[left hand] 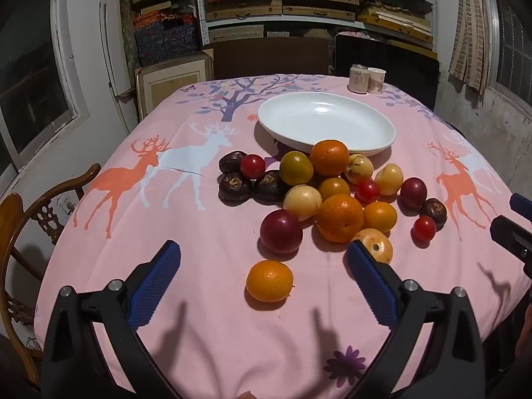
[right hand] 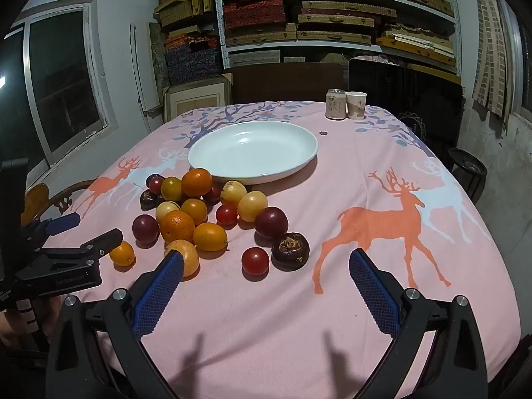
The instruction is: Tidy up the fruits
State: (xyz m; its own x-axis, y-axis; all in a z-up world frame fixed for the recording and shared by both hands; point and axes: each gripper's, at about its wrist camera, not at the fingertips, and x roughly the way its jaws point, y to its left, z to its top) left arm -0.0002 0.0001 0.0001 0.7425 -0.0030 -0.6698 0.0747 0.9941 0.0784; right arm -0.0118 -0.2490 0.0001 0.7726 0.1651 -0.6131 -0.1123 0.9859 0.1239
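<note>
A pile of mixed fruit (left hand: 332, 193) lies on the pink deer tablecloth in front of an empty white plate (left hand: 327, 123): oranges, yellow and dark red round fruits, small red tomatoes and dark brown water chestnuts. A lone small orange (left hand: 269, 281) lies nearest, between the fingers of my open, empty left gripper (left hand: 262, 262). In the right wrist view the pile (right hand: 199, 212) is left of centre and the plate (right hand: 252, 151) behind it. My right gripper (right hand: 266, 272) is open and empty, just short of a red tomato (right hand: 255, 261) and a brown chestnut (right hand: 290, 251).
A can (right hand: 335, 104) and a paper cup (right hand: 355, 105) stand at the table's far edge. A wooden chair (left hand: 30, 232) sits at the left side. Shelves with boxes fill the back wall. The left gripper's body (right hand: 60, 266) shows at the left of the right wrist view.
</note>
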